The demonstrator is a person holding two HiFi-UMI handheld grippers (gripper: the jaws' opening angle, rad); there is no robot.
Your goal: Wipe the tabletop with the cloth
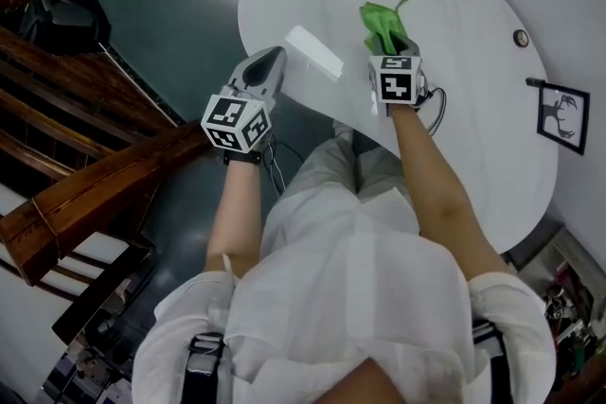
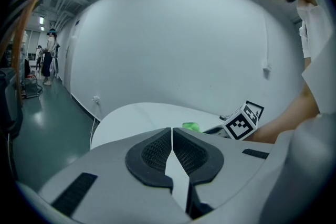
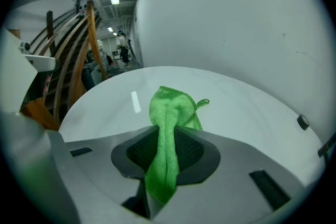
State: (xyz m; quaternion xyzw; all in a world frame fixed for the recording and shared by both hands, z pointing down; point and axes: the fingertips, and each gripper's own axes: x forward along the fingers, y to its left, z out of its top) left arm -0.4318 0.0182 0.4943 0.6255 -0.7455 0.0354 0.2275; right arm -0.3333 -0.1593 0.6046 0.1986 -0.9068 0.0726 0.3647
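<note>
Left of the white oval surface [image 1: 473, 137], a wooden stair rail [image 1: 104, 175] crosses above the dark floor [image 1: 189, 5]. At the surface's near left edge, the left claw [image 1: 269, 63] is clenched, its pads pressed together with nothing between them. Toward the middle of the surface, the right claw [image 1: 389, 43] grasps a green cloth [image 1: 382, 18], which bunches out ahead of the claw over the white top; whether it touches the surface cannot be told. A small dark round object [image 1: 521, 38] sits by the surface's right edge, with a framed picture [image 1: 562, 117] just beyond that edge.
</note>
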